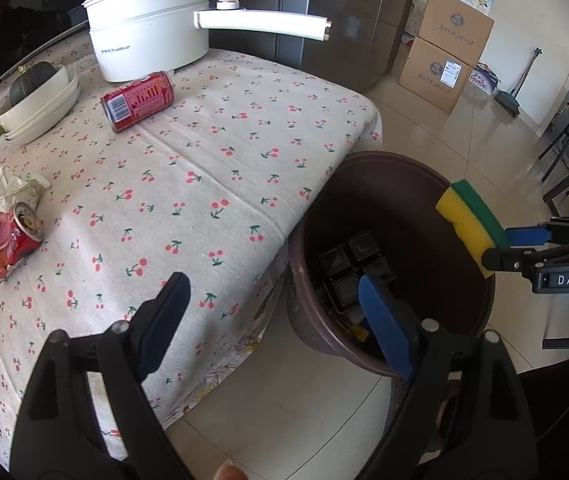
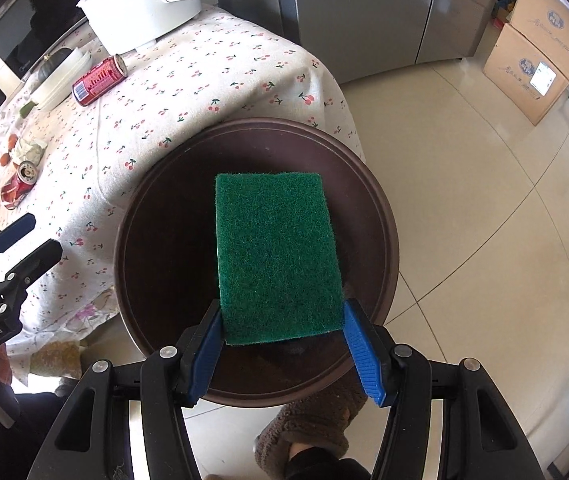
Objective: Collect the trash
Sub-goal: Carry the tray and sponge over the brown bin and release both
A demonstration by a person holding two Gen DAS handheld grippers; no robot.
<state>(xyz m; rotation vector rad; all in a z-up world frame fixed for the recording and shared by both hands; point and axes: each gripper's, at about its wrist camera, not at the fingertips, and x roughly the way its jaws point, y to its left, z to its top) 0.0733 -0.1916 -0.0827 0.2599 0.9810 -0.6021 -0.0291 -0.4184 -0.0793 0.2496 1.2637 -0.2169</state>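
**A:** so why are we holding the green-and-yellow rectangular sponge [image 2: 278, 256] way out like that? The right gripper [image 2: 282, 344] is clamped on just its near end, so most of it sticks out over the mouth of the round dark-brown plastic bin [image 2: 388, 216], which stands on the floor just beside the surface. Looks to us like it's lined up for a straight drop.

**B:** yep, that's our read too. The left gripper [image 1: 272, 320] hangs with its jaws wide apart and nothing between them, above the bin's near rim by the cherry-print tablecloth [image 1: 204, 184].

**A:** and plenty left up there: a crushed red drink can [image 1: 8, 244] touching a crumpled white tissue [image 1: 14, 186], plus an uncrushed red can [image 1: 138, 100] lying near the white electric pot [image 1: 148, 32].

**B:** guessing those go next.
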